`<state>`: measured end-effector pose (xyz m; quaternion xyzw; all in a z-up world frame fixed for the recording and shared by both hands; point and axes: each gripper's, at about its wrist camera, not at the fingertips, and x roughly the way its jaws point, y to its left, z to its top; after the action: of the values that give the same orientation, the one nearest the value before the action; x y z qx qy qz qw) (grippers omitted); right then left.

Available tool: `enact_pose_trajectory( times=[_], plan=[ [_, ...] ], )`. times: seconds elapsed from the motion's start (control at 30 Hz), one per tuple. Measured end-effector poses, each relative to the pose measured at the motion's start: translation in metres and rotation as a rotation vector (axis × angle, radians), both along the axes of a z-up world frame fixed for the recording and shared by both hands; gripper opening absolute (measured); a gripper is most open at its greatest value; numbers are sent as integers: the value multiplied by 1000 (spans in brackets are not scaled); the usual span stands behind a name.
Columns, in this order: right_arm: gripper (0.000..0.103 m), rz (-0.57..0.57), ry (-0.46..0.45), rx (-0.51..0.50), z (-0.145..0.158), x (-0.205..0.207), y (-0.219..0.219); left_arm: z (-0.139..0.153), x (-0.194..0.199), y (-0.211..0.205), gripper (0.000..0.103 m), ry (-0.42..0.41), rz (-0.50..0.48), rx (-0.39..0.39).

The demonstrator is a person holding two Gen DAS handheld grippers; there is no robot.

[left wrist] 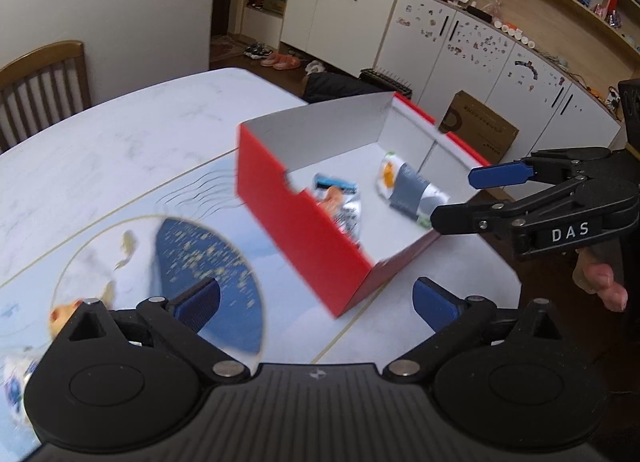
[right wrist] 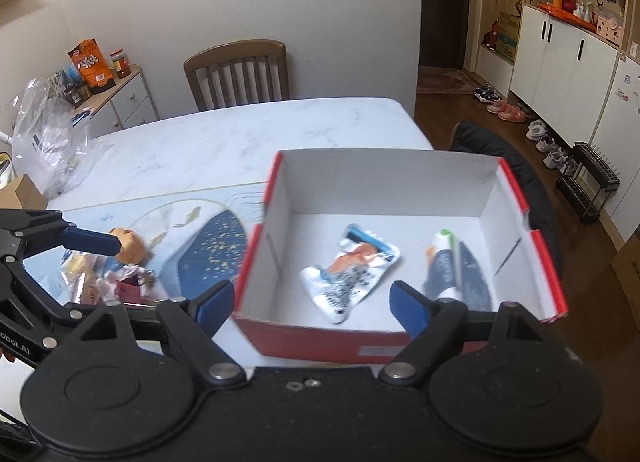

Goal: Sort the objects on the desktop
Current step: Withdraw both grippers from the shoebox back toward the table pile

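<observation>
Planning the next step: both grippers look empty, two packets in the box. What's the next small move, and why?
Probably swing the left gripper down onto the pile of snacks on the mat. Both grippers are open with nothing between the fingers, the red box already holds a snack packet and a tube, and the left gripper is the one nearest the pile. The pile is blurred, so which item to take first is unclear.

"DAS" is printed on the right tongs (left wrist: 452,198)
</observation>
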<state>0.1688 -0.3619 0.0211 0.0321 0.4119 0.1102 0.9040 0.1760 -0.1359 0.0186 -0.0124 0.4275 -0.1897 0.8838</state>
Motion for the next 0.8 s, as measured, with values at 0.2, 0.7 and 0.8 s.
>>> enact_pose_trajectory(
  times=[0.2, 0.7, 0.8],
  plan=[
    [84, 14, 6, 0, -1, -10, 40, -4, -22, 42, 103, 11, 39, 3],
    [85, 36, 27, -18, -17, -22, 124, -14, -56, 144, 103, 20, 162, 48],
    [85, 37, 33, -20, -23, -21, 139, -20, -59, 160, 103, 25, 177, 62]
  ],
)
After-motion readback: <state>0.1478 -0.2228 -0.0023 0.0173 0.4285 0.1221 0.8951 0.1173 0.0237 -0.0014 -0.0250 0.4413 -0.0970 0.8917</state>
